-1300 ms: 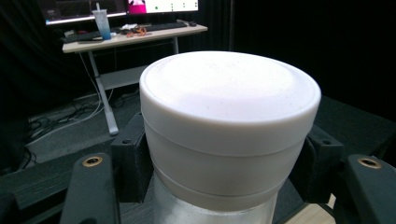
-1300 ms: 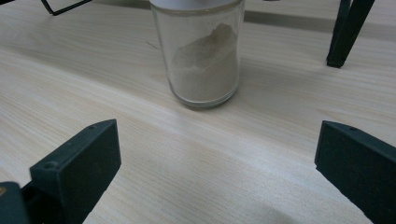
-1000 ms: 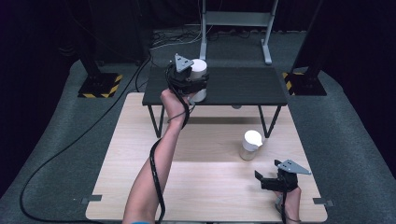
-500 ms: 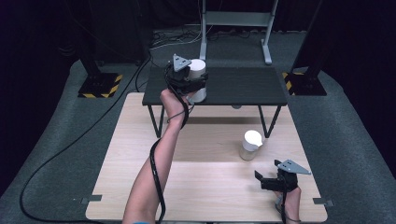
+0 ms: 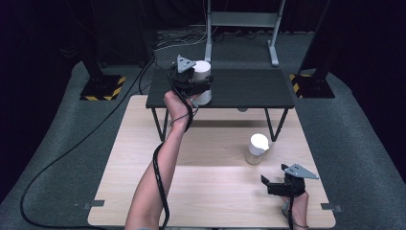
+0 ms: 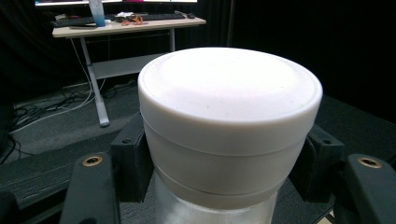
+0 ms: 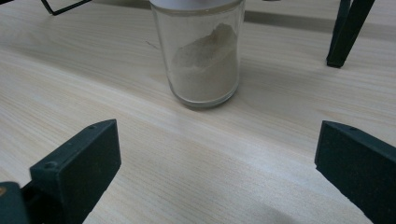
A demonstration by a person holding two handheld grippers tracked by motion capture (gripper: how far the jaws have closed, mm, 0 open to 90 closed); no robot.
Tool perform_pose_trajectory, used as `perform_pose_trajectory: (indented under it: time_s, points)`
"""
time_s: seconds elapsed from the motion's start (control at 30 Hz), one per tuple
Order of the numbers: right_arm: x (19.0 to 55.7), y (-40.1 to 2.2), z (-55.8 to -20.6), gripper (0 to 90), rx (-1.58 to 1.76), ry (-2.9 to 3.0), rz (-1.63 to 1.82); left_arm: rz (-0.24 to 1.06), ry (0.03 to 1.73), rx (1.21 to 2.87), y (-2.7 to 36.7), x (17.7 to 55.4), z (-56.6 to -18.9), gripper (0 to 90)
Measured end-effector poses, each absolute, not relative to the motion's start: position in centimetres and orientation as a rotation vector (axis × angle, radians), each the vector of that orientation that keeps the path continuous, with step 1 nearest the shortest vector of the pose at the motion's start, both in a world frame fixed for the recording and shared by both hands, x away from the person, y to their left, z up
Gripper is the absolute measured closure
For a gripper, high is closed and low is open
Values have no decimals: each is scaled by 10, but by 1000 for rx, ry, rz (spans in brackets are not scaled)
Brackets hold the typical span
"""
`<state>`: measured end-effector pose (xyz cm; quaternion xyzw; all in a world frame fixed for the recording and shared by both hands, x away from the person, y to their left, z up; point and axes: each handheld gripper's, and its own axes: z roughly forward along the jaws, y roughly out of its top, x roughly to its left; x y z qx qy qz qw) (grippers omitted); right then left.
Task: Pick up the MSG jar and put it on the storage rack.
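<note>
Round white-lidded glass jar (image 6: 229, 135), matte black fingers (image 6: 128, 163)

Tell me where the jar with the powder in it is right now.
In the high view the powder jar stands upright on the light wooden table, right of centre, just in front of the black side table and ahead of the open right gripper.

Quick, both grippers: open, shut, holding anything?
Left gripper: shut on the white-lidded jar.
Right gripper: open, holding nothing, facing the other jar.
</note>
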<state>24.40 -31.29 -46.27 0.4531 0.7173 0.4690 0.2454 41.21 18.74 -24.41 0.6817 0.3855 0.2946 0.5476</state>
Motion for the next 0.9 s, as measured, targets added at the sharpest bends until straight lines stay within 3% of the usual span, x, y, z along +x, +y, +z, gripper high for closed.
perform_pose_trajectory:
  time_s: [0.33, 0.4, 0.57, 0.9]
  points:
    - [244, -312, -462, 0, 1237, 1959, 1274, 674, 916, 1648, 189, 415, -237, 323]
    - [244, -313, -463, 0, 1236, 1958, 1279, 697, 942, 1655, 186, 412, -235, 194]
    - [244, -313, -462, 0, 1237, 1960, 1277, 698, 960, 1687, 188, 408, -230, 13]
    - [244, -313, -462, 0, 1237, 1959, 1278, 666, 960, 1819, 203, 392, -226, 0]
